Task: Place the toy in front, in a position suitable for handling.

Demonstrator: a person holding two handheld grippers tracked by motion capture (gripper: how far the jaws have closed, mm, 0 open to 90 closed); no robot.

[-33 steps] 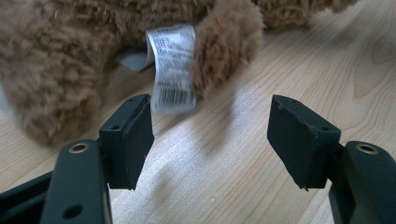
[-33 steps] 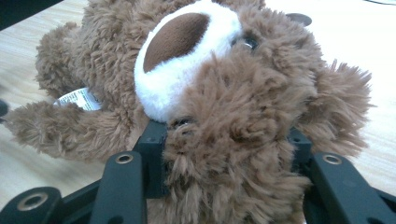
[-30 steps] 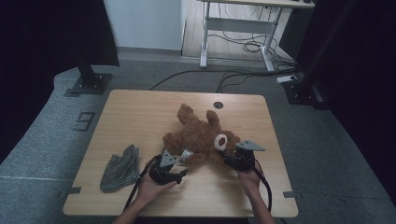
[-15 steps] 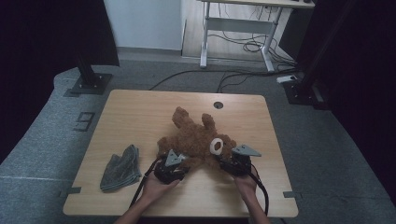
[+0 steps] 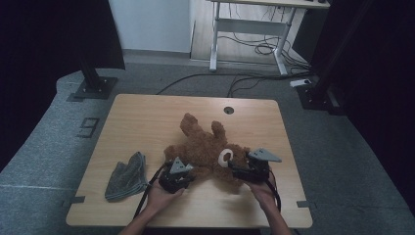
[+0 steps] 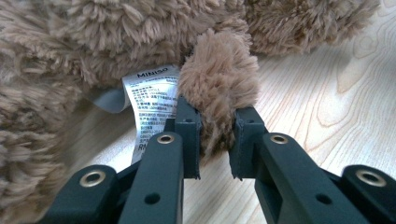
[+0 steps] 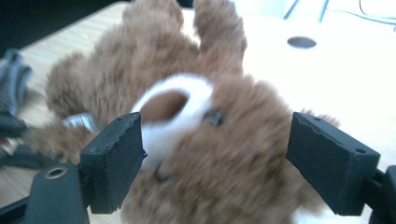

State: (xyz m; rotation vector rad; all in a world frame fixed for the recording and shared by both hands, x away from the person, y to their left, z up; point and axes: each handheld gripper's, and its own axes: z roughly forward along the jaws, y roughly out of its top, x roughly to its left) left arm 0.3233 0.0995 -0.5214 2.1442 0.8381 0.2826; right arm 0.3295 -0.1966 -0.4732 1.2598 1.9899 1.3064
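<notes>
Between the left gripper's (image 6: 215,135) jaws, which have just closed, a tuft of the teddy bear (image 5: 208,149) is pinched. The right gripper (image 7: 215,163), just opened, straddles its head on the worktop (image 5: 147,117); squeeze gently there.

Recording lab: black curtains (image 5: 54,34) at both sides, grey carpet (image 5: 44,142), cabled desk frame (image 5: 249,34) at top.

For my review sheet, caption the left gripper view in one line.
Left gripper shut on a furry limb of the brown teddy bear, beside its white label, over the wooden table.
</notes>
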